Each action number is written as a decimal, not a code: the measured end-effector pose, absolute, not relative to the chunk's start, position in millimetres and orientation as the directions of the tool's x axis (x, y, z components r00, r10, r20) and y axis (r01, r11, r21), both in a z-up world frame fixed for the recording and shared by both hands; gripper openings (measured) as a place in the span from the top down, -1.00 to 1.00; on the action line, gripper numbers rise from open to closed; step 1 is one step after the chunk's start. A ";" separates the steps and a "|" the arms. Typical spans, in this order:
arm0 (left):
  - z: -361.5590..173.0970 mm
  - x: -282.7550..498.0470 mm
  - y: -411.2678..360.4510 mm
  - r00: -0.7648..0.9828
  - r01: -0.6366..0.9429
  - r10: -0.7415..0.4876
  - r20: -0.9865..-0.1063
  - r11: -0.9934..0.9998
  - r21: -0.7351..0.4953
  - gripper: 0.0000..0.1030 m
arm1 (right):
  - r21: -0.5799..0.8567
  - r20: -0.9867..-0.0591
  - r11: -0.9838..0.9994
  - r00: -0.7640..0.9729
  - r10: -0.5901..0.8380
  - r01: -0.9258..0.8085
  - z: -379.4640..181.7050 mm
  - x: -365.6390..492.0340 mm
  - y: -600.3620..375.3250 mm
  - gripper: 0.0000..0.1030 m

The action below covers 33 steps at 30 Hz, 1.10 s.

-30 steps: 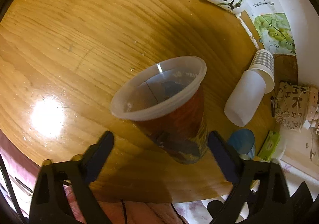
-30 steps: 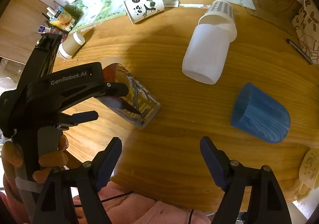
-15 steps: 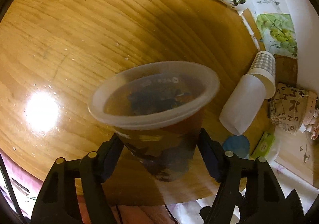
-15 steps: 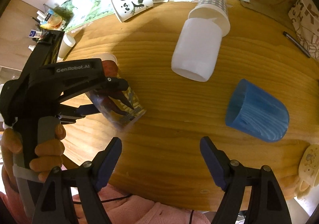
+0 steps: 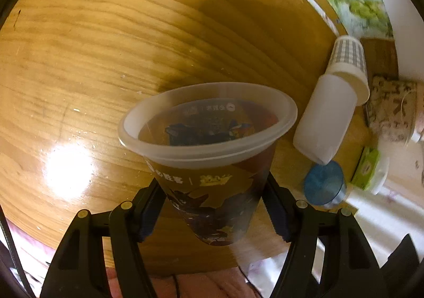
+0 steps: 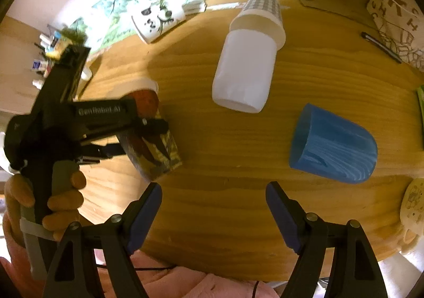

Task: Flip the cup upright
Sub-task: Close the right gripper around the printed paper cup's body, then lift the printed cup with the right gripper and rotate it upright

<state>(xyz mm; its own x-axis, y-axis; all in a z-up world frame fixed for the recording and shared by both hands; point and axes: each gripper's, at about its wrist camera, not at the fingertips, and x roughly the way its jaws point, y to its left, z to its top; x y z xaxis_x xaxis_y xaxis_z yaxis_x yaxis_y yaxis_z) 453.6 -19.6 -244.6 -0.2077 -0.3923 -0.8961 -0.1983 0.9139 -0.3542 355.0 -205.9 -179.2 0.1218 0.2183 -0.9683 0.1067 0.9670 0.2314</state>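
My left gripper point(image 5: 213, 207) is shut on a printed brown plastic cup point(image 5: 212, 165) with a frosted rim. The cup is tilted, mouth up and away from me, its base near the wooden table point(image 5: 106, 59). In the right wrist view the same cup point(image 6: 156, 149) leans in the left gripper point(image 6: 148, 136), with its base at the table. My right gripper point(image 6: 213, 207) is open and empty, hovering over the table's near edge.
A white tumbler point(image 6: 245, 70) lies on its side with a checked paper cup point(image 6: 261, 9) at its base. A blue cup point(image 6: 334, 147) lies on its side at right. A panda paper cup point(image 6: 156, 19) lies at the back. A pen point(image 6: 381, 47) lies far right.
My left gripper closed on the printed cup and tilted it up from lying on its side to nearly upright. The right gripper stayed open and hardly moved.
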 end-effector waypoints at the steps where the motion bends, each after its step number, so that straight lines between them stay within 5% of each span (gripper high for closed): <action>1: -244.3 454.5 -20.4 -0.217 -0.184 -0.384 -0.897 0.919 -0.349 -0.40 | 0.241 -0.966 0.963 0.132 0.225 0.123 -178.0 354.8 -208.8 -0.58; 18: -215.4 428.7 -47.1 -0.260 0.035 -0.304 -0.917 0.946 -0.323 -0.40 | 0.294 -0.935 0.920 0.275 0.222 0.259 -156.1 307.5 -232.5 -0.58; 33: -203.6 366.3 -98.0 -0.291 0.128 -0.245 -0.925 0.948 -0.292 -0.40 | 0.309 -0.935 0.927 0.245 0.255 0.213 -155.7 250.0 -238.2 -0.58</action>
<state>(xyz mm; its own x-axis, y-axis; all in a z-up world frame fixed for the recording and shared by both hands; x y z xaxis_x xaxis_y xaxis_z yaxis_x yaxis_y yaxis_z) 366.3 -98.0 -203.6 -0.2906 -0.2453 -0.9249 0.1282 0.9479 -0.2917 250.0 -238.2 -155.7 0.2447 0.2551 -0.9354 0.2131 0.9270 0.3085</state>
